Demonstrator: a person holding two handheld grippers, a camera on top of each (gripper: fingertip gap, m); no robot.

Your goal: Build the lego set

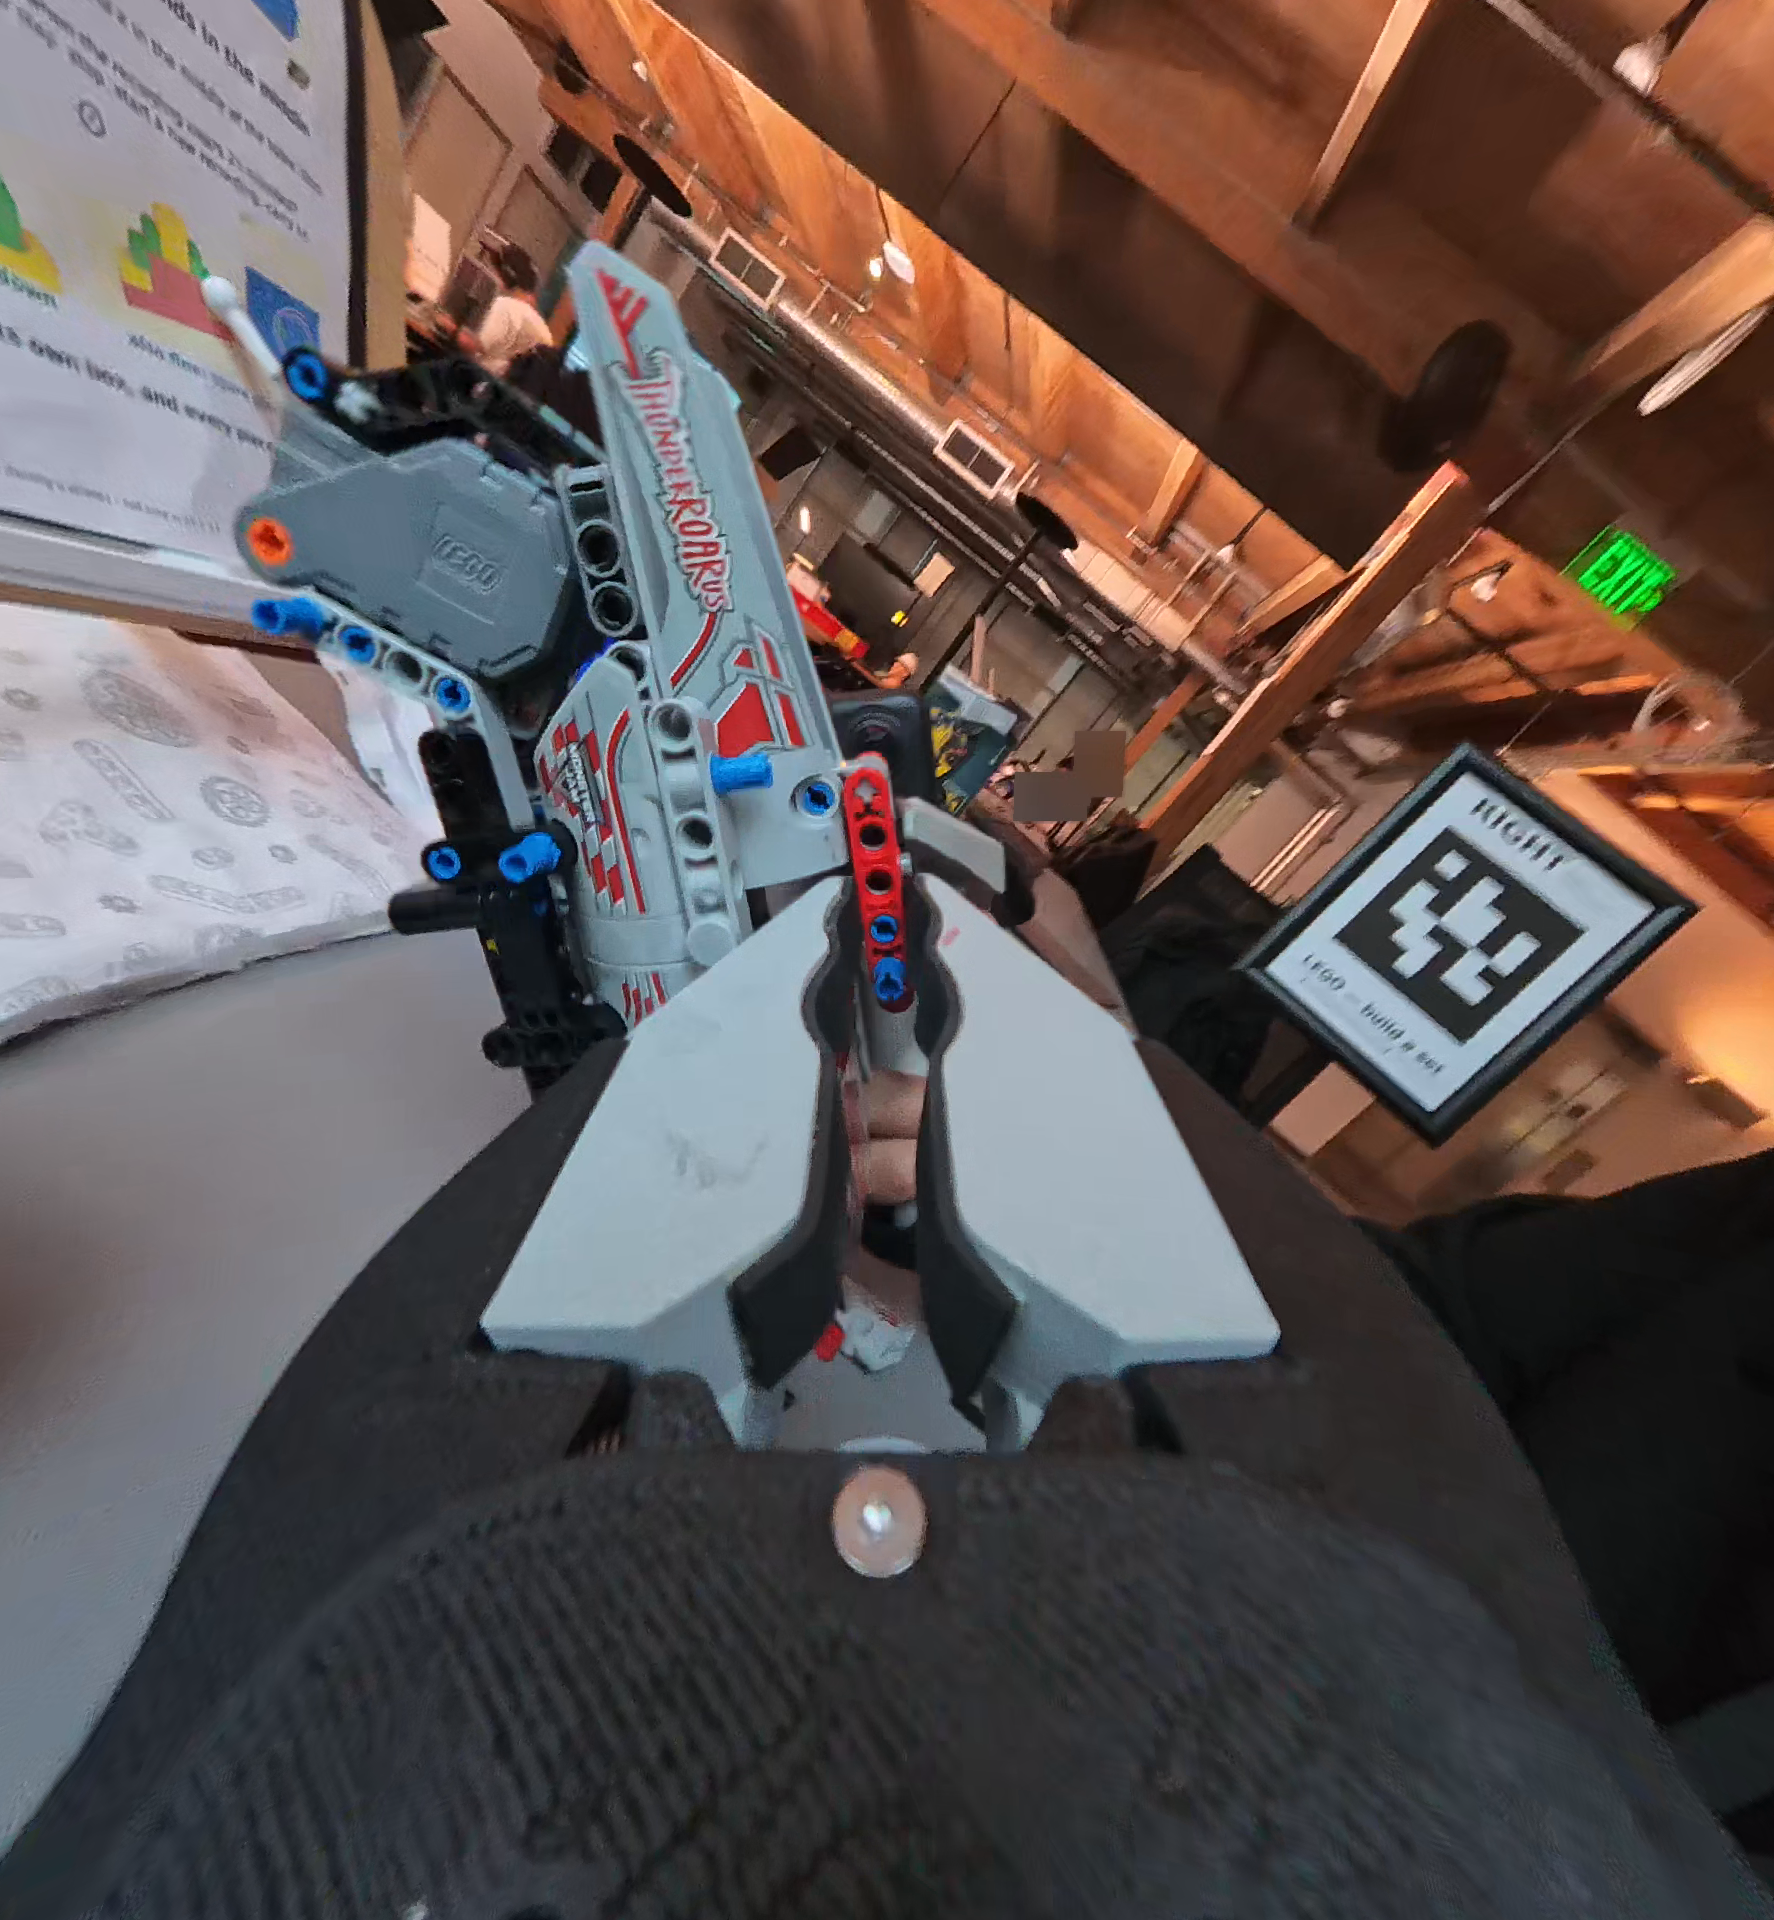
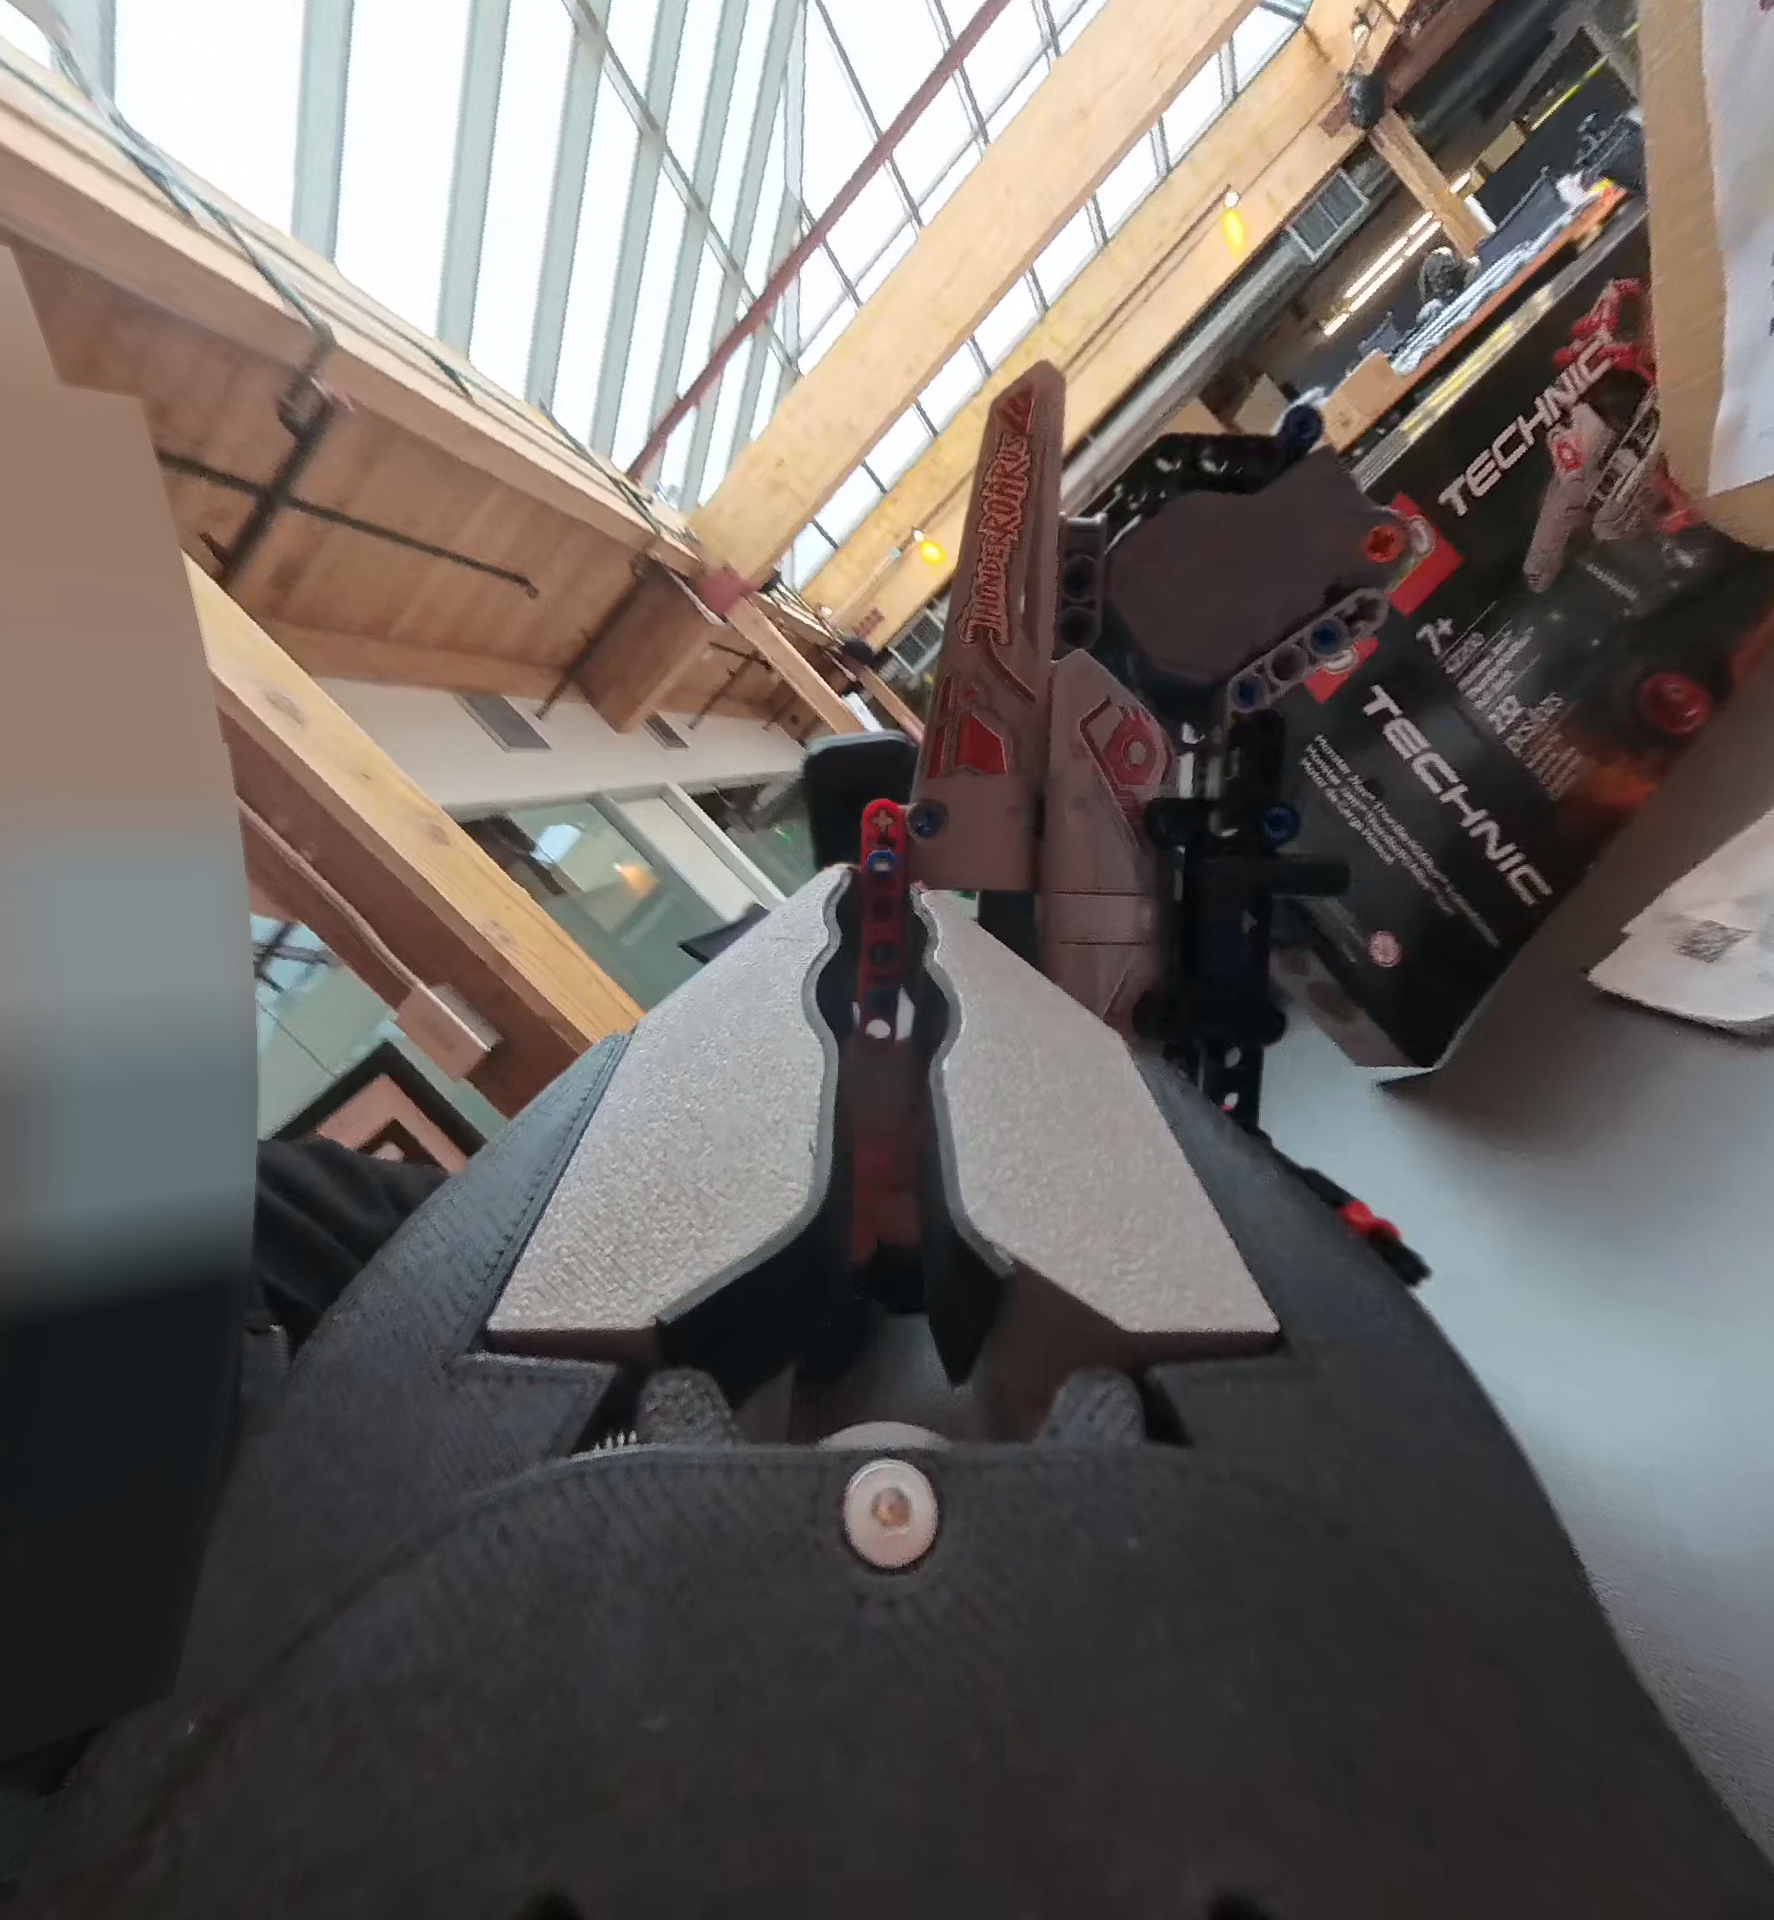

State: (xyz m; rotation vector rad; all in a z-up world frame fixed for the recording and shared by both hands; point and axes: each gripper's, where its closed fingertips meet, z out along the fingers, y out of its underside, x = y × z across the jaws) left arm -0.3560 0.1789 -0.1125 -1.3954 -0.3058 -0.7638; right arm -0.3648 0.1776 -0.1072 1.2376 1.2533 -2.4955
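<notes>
Standing just beyond both sets of fingers, the grey lego model (image 1: 675, 665) rose from the bench (image 1: 187, 1091), its box (image 2: 1485, 748) behind. Left gripper (image 1: 881, 935) and right gripper (image 2: 885, 914) each pinched the red beam (image 1: 875, 883) at the model's edge.

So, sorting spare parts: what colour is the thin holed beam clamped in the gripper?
Red, with blue pins in its holes. The beam shows best in the left wrist view.
</notes>
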